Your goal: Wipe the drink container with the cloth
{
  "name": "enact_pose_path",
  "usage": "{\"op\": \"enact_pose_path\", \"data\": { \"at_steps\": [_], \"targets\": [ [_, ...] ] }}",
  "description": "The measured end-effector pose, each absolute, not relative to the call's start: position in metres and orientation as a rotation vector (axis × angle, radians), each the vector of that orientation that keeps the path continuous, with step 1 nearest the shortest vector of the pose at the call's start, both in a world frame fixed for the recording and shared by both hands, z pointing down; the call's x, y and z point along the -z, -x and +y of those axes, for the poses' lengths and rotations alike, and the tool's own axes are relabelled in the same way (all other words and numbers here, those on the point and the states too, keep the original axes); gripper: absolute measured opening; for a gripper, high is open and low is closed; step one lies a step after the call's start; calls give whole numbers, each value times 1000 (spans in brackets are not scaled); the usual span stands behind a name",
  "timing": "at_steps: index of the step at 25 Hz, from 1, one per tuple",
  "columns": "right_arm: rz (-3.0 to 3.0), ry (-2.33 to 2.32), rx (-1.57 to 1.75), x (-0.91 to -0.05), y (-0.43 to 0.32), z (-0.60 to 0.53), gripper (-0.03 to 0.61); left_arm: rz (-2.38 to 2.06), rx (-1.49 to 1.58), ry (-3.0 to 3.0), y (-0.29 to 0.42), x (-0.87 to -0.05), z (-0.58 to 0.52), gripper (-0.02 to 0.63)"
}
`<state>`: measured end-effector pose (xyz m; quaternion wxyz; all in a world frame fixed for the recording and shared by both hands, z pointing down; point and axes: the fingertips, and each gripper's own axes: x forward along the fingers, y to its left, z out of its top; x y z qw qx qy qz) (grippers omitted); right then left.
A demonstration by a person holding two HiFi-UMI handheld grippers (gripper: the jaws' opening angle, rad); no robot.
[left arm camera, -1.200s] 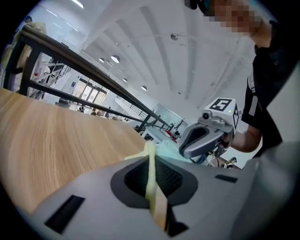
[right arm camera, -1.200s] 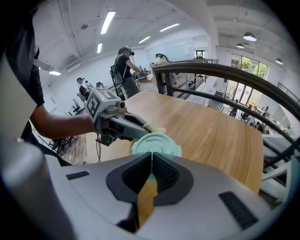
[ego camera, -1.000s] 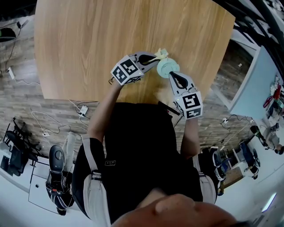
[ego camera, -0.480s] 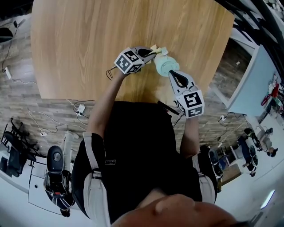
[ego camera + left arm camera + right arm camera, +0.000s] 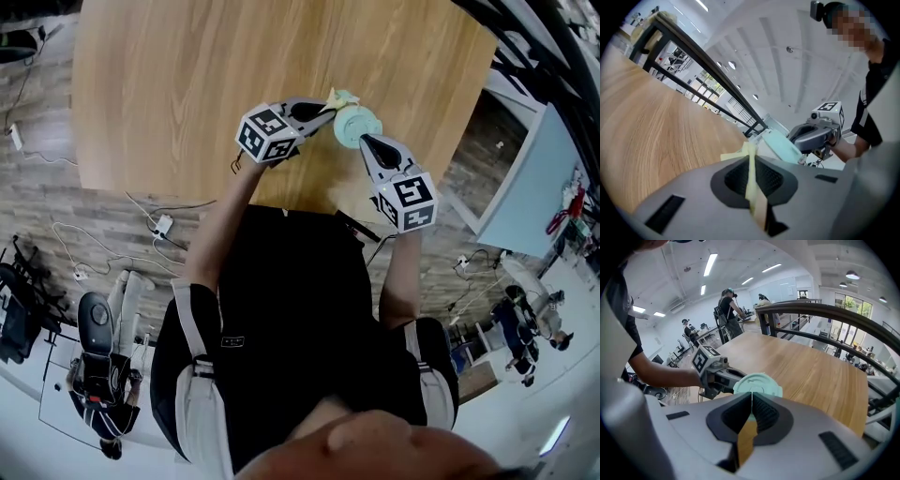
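Note:
The drink container (image 5: pixel 356 124) is a mint-green cup with a round lid, held over the near part of the wooden table (image 5: pixel 234 56). My right gripper (image 5: pixel 367 143) is shut on its near edge; the lid (image 5: pixel 758 384) shows just past the jaws in the right gripper view. My left gripper (image 5: pixel 323 112) is shut on a pale yellow cloth (image 5: pixel 343 97), which presses against the container's far left side. In the left gripper view the cloth (image 5: pixel 750 168) runs between the jaws, with the container (image 5: pixel 780 145) and the right gripper (image 5: pixel 815 133) just beyond.
The table's near edge (image 5: pixel 281 202) runs just under both grippers, with my body below it. Cables and a power strip (image 5: pixel 161 225) lie on the floor at left. A dark railing (image 5: pixel 825 315) runs along the table's far side, and people stand further back (image 5: pixel 727 305).
Both grippers and the container have shifted slightly further over the table. The left gripper has moved the cloth around the container's far side.

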<state>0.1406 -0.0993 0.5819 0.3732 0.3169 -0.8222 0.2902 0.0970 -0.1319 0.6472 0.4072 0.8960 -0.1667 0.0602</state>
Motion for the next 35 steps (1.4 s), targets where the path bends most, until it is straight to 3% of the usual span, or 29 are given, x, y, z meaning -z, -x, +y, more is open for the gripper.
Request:
{"op": "enact_pose_path", "data": {
  "at_steps": [10,35],
  "targets": [
    [-2147,-762,-697,-579,-133,-102,32,-615,50,-2172,-76,-610,-115,32],
    [-2157,-752,-648,-577,-134,-103,32,-780,-78,-1919,-93,-724,-95,32]
  ]
}}
